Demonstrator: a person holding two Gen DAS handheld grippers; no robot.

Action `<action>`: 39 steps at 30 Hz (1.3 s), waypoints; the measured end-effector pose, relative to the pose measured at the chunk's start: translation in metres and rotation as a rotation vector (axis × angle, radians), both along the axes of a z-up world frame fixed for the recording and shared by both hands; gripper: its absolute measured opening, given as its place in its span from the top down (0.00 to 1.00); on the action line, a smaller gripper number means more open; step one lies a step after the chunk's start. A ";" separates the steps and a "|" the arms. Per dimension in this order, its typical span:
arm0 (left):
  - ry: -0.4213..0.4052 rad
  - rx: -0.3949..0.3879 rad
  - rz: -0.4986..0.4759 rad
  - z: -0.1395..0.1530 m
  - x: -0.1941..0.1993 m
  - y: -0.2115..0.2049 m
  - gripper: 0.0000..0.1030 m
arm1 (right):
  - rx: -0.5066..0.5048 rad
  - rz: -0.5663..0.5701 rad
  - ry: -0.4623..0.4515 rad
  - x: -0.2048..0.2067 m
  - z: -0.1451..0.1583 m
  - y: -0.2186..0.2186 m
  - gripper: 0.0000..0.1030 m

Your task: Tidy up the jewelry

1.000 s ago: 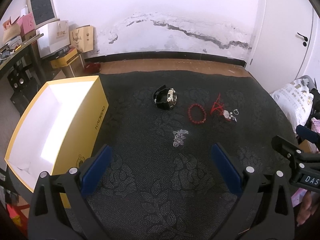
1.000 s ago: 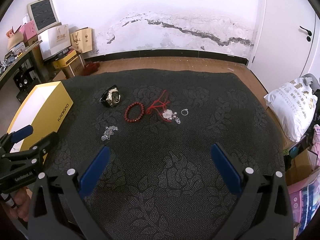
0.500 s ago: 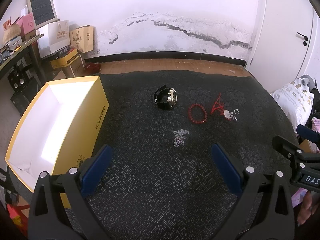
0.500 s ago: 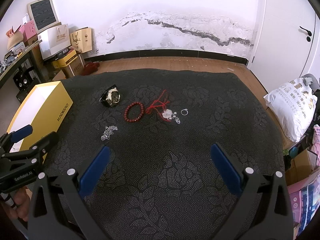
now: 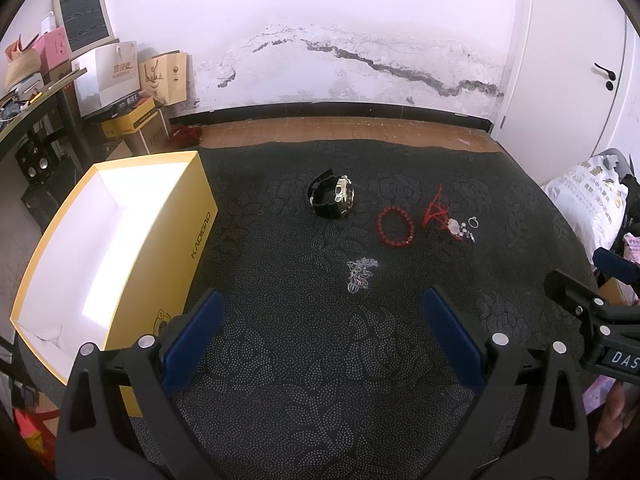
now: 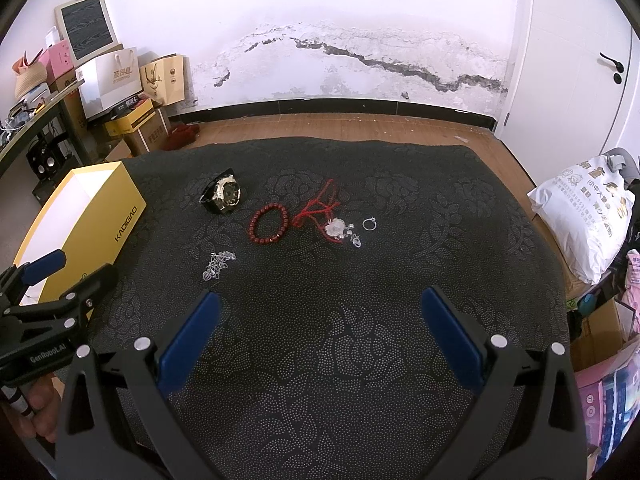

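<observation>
On a dark patterned cloth (image 5: 304,360) lie a black and silver watch (image 5: 333,197), a red bead bracelet (image 5: 394,227), a red cord with a pale pendant (image 5: 440,213), a small silver ring (image 5: 473,222) and a silver chain (image 5: 360,274). An open yellow box (image 5: 120,248) with a white inside stands at the left. My left gripper (image 5: 322,316) is open and empty, near the chain. My right gripper (image 6: 320,316) is open and empty, nearer than the jewelry: watch (image 6: 224,195), bracelet (image 6: 269,225), cord (image 6: 320,208), ring (image 6: 369,223), chain (image 6: 217,265), box (image 6: 86,216).
The cloth's far edge meets a wooden floor (image 6: 340,124) and a cracked white wall. Boxes and paper bags (image 5: 120,76) are stacked at the back left by a desk. A white printed sack (image 6: 588,204) lies at the right. A door (image 6: 612,72) is at the far right.
</observation>
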State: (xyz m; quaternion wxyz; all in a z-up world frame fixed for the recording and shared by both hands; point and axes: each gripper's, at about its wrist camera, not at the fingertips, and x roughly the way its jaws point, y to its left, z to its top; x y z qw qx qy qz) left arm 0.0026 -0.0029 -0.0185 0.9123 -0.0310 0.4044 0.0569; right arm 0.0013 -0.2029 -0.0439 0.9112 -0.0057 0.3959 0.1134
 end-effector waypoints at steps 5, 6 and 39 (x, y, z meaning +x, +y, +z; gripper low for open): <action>0.000 0.001 -0.001 0.000 0.001 0.000 0.06 | -0.001 0.000 0.000 -0.001 0.000 0.000 0.05; 0.000 0.002 0.000 0.000 0.001 0.000 0.06 | 0.000 0.000 0.000 -0.001 0.000 0.000 0.05; 0.025 0.073 -0.005 -0.026 0.045 0.000 0.06 | 0.028 0.065 -0.023 0.036 -0.013 -0.005 0.05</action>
